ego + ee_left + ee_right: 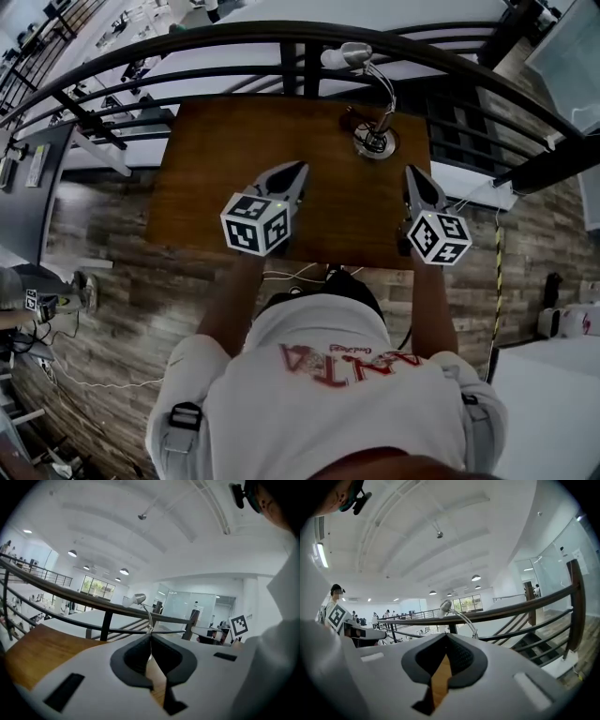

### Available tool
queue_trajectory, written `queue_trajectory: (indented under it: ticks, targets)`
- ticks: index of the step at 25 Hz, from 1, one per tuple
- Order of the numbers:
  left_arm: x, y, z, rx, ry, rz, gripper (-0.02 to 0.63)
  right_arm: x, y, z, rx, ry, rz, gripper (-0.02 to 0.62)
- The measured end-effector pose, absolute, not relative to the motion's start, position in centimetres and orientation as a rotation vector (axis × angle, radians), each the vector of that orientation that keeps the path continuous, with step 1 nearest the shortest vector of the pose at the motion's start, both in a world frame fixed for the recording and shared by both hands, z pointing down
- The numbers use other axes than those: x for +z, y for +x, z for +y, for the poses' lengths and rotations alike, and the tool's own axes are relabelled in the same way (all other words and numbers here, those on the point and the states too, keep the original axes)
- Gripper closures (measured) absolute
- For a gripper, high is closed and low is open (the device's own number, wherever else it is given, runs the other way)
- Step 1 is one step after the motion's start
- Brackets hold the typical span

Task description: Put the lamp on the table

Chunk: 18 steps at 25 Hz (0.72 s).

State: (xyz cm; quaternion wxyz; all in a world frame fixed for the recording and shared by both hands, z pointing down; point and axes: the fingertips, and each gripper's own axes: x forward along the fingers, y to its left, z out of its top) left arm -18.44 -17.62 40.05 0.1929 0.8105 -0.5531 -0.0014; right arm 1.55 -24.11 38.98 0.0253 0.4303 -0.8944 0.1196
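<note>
A small desk lamp (373, 141) with a round metal base and a bent silver neck stands upright at the far right of the brown wooden table (216, 178). Its white head (345, 56) reaches out past the table's back edge. The lamp head (133, 600) shows above the jaws in the left gripper view, and the lamp head (445, 606) appears likewise in the right gripper view. My left gripper (298, 169) is shut and empty over the table's middle. My right gripper (411, 172) is shut and empty, just right of the lamp base and apart from it.
A dark curved railing (281, 37) runs right behind the table. Stairs (539, 644) descend to the right beyond the rail. Cables (291, 276) lie on the plank floor near the table's front edge. A dark desk (28, 187) stands at the left.
</note>
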Motion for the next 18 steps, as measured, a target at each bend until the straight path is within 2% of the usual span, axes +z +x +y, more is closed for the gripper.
queue_trajectory:
  ticks: [8,18]
  targets:
    - [35.9,-19.4,-15.9,0.017,2.382,-1.647,0.595,33.5,0.7,-21.7,0.192,1.345,-2.822,0.592]
    - [35.2,-19.3,-14.7,0.032,2.389,-1.674,0.595,32.9,1.0,-21.0,0.191,1.326,-2.856,0.592]
